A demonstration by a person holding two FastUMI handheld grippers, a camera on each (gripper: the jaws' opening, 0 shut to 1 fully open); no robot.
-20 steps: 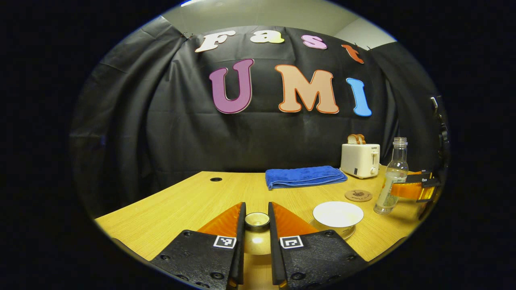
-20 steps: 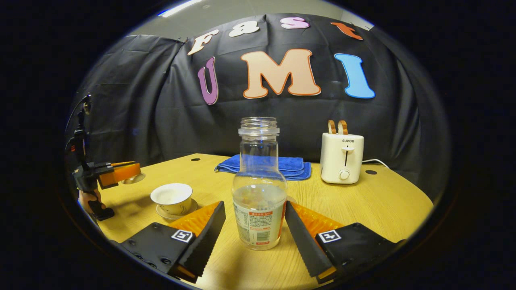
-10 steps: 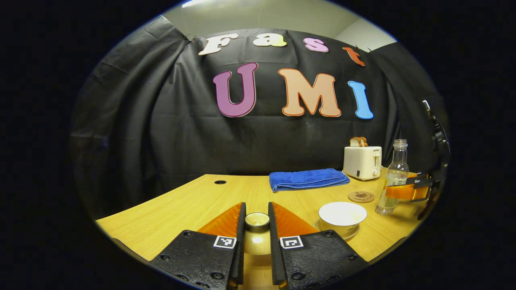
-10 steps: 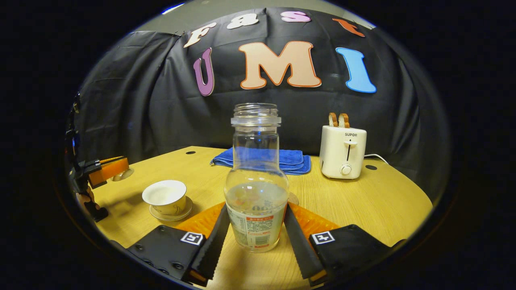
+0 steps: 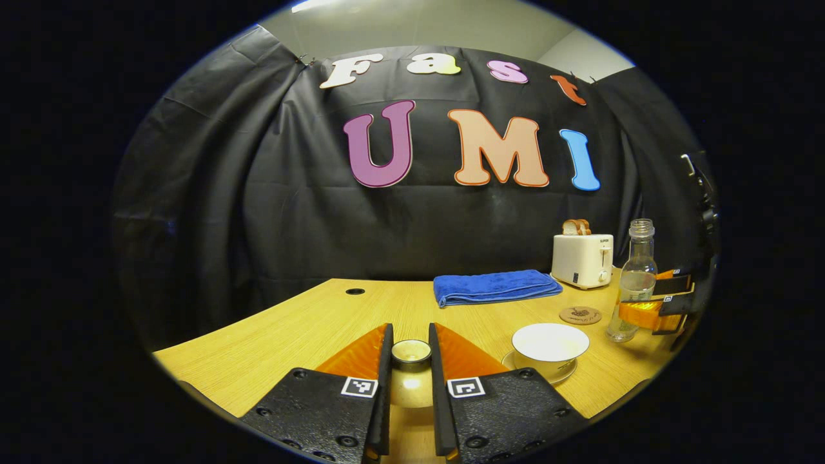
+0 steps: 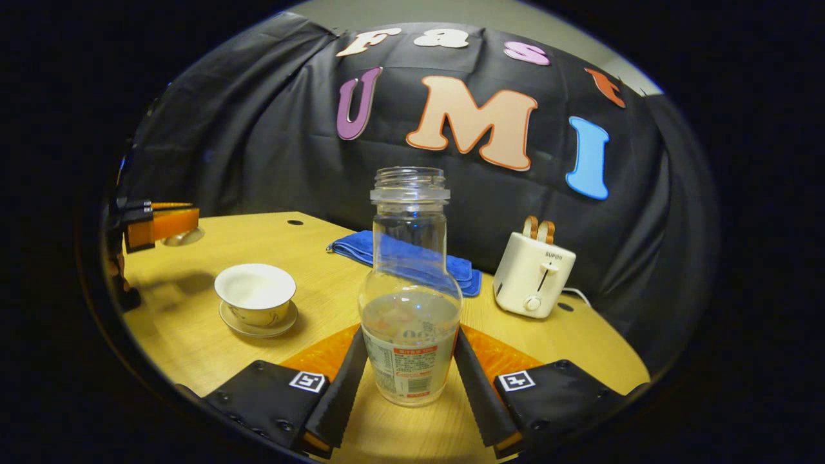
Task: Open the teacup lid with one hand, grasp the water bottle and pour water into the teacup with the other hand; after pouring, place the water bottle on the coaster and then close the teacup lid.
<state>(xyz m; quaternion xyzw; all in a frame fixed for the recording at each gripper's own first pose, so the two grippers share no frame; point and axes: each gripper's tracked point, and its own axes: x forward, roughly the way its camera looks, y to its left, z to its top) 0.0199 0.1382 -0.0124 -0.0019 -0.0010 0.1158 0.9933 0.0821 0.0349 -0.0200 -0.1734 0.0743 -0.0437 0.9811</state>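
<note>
In the left gripper view my left gripper [image 5: 410, 340] is shut on the knob of the teacup lid [image 5: 411, 354], holding it above the table. The open white teacup [image 5: 550, 340] sits on its saucer just to the right, with the round coaster [image 5: 580, 315] behind it. Further right, the clear water bottle [image 5: 634, 281] stands almost upright in my right gripper [image 5: 639, 299]. In the right gripper view my right gripper [image 6: 410, 368] is shut on the bottle [image 6: 410, 303], which holds a little water and has no cap. The teacup [image 6: 255, 294] is to its left, and beyond it my left gripper [image 6: 169, 223] carries the lid [image 6: 183, 238].
A folded blue towel [image 5: 496, 287] lies at the back of the wooden table [image 5: 309, 328]. A white toaster [image 5: 583, 260] with two bread slices stands beside it at the back right. The towel [image 6: 353, 245] and toaster [image 6: 533, 276] also lie behind the bottle.
My right gripper closed on the bottle, and its view has since rolled and shifted with the bottle in the grip. The left gripper keeps the lid nearly still.
</note>
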